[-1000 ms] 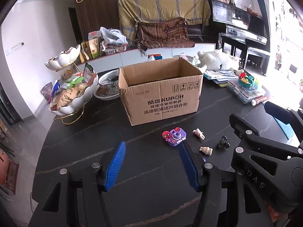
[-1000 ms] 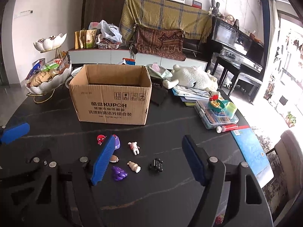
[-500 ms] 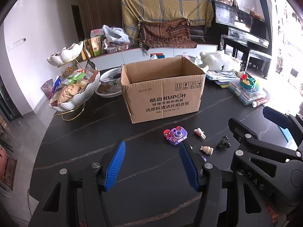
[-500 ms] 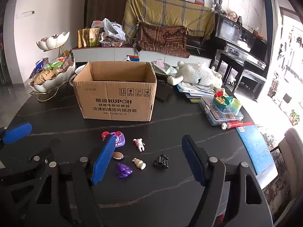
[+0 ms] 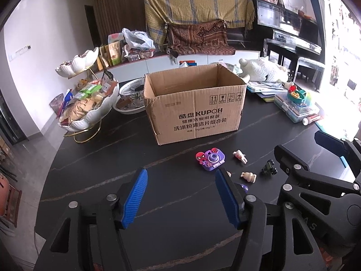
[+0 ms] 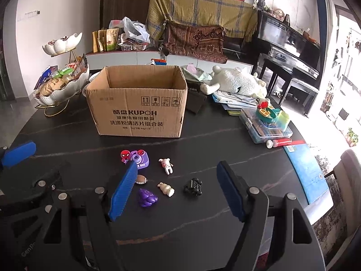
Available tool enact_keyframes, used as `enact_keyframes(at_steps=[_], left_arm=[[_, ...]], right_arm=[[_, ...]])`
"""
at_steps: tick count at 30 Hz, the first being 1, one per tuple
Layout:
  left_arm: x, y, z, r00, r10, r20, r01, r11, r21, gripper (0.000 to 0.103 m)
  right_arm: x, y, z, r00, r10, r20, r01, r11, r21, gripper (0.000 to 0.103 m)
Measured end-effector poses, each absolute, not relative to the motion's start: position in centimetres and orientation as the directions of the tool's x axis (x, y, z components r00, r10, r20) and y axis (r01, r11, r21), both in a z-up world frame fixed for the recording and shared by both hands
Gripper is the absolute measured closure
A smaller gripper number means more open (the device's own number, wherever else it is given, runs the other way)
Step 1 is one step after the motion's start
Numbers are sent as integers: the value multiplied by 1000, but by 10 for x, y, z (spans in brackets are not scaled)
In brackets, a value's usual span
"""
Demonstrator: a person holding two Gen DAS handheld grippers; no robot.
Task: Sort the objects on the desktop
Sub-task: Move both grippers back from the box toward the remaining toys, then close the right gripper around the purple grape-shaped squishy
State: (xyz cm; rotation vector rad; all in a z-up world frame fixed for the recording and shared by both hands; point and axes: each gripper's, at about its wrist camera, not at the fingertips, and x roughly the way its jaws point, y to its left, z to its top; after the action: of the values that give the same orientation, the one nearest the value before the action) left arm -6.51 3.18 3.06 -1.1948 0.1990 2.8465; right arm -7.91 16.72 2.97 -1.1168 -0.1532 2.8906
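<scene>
Open cardboard box (image 6: 137,108) upright mid-table (image 6: 67,149), away from every edge. Toward the near edge, a loose cluster: purple toy camera (image 6: 138,158), white bear figure (image 6: 166,164), tiny football (image 6: 141,179), purple lump (image 6: 147,197), cream figure (image 6: 166,189), black toy car (image 6: 193,186). Left gripper (image 5: 180,194) jaws opening, nothing between. Right gripper (image 6: 176,192) agape, holding nothing.

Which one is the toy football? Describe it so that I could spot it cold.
Start at the open cardboard box on the black table; a cluster of small toys lies in front of it. Just below the purple toy camera sits the toy football, beside the right gripper's left blue pad. It alone is brown and oval with white stripes.
</scene>
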Motion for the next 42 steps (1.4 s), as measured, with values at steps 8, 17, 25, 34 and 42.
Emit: enact_keyframes(at_steps=[8, 17, 25, 34, 42], left_arm=[[-66, 29, 32, -706, -19, -708, -72, -993, 98, 26], [-68, 39, 21, -677, -18, -736, -95, -989, 111, 26], [-74, 51, -7, -602, 2, -798, -138, -985, 101, 26], [-79, 38, -21, -578, -10, -816, -103, -991, 85, 12], [-80, 35, -32, -563, -22, -826, -102, -990, 96, 12]], right_arm=[[-80, 172, 28, -735, 75, -674, -9, -995, -101, 32], [-79, 179, 20, -723, 92, -685, -25, -994, -107, 32], [-80, 190, -1, -682, 98, -725, -28, -994, -109, 32], [-85, 193, -21, -645, 60, -762, -3, -997, -76, 32], [-89, 184, -41, -604, 51, -795, 18, -997, -78, 32]])
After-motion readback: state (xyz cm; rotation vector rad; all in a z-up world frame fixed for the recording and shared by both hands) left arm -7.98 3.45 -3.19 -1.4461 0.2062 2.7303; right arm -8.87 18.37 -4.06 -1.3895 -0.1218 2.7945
